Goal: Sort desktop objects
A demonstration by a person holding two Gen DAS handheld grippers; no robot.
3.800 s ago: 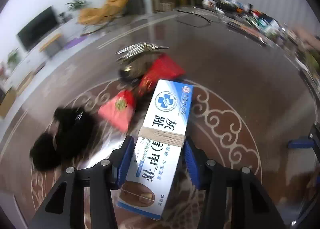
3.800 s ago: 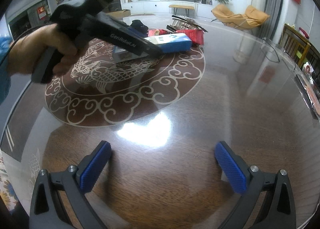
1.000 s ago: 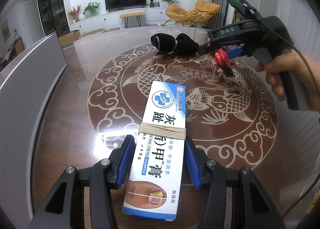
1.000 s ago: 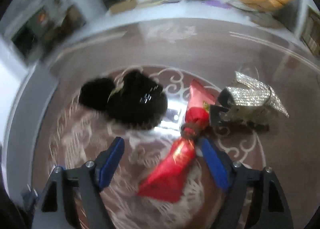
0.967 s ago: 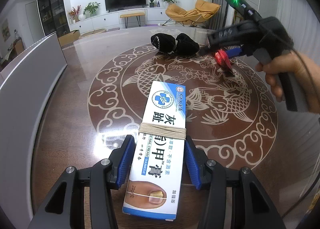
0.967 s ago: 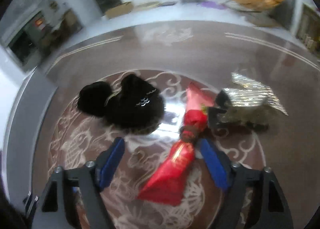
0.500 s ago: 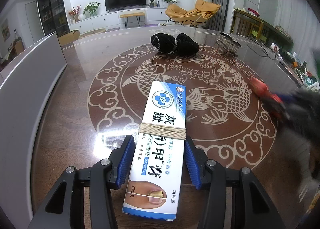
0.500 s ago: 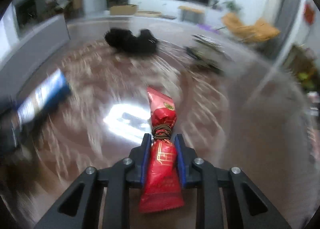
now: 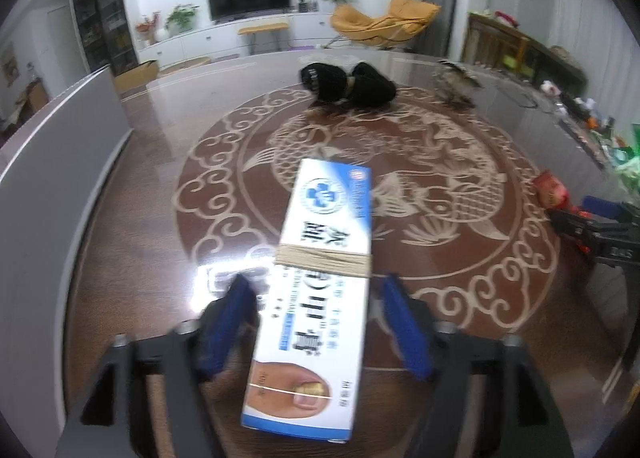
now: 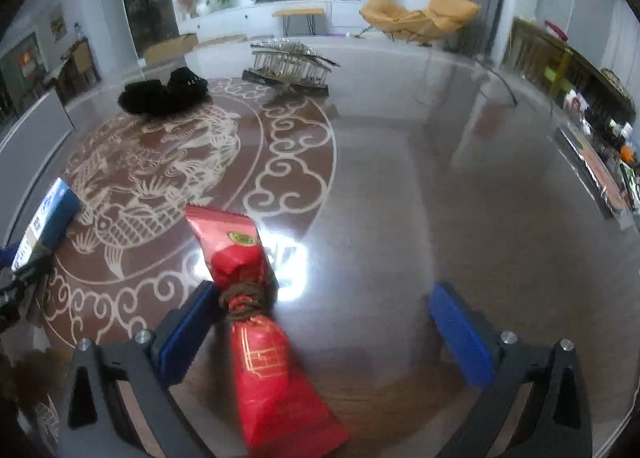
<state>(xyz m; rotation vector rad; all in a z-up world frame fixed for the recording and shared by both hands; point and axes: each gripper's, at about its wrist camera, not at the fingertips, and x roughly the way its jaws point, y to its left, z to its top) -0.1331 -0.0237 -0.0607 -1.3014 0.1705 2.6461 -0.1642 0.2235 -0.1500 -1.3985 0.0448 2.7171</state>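
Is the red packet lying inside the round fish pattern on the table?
No, in the right wrist view the red packet lies mostly outside the pattern's edge, on plain brown table.

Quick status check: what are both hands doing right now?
Both jaws opening. Blue-white box between left's, unpinched. Red packet down, right's wide. Nothing in the way.

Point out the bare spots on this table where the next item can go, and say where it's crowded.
Bare: the plain brown tabletop right of the red packet and in front of the glittery clip; also the fish medallion between the cream box and the black scrunchies. Crowded: the right edge, lined with clutter, and the near side by both opening tools.
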